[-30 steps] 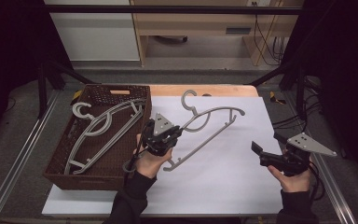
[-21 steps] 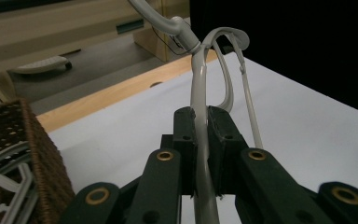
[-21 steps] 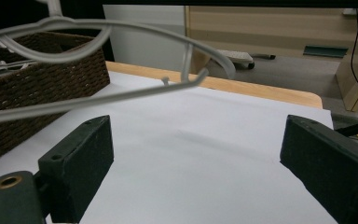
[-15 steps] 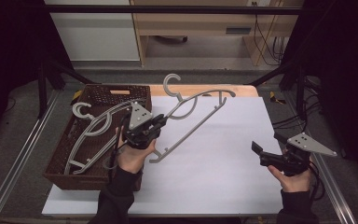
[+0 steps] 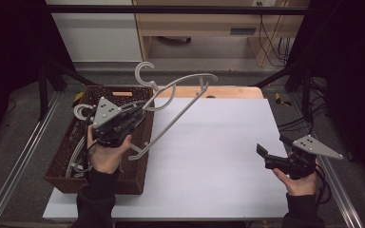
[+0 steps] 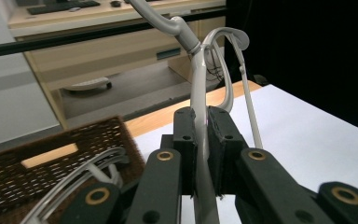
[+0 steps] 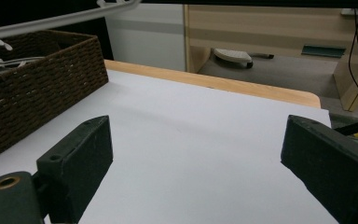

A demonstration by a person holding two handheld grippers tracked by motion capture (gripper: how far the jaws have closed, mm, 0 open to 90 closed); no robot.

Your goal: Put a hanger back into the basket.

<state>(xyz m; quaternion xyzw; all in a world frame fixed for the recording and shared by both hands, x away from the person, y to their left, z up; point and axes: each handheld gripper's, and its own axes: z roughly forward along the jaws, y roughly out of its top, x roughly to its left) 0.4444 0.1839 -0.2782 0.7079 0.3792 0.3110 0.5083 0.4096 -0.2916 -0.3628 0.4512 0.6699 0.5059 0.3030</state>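
High view: left gripper [image 5: 132, 114] is clamping the grey hanger [image 5: 180, 102], holding it raised above the basket [image 5: 100, 183] rim. Left gripper view: pads are pinching the hanger bar. Right gripper view: right gripper [image 7: 196, 158] is hovering wide, right of the basket.

The hanger [image 5: 171, 102] looks like smooth grey plastic with a slight sheen, and so do the hangers [image 5: 78, 152] lying inside the basket [image 5: 138, 164]. The basket is dark brown wicker, rough and matt. Beside the basket, the table [image 5: 218, 142] carries a smooth matt white sheet, with pale bare wood along its far edge. Both grippers' jaws are matt black plastic.
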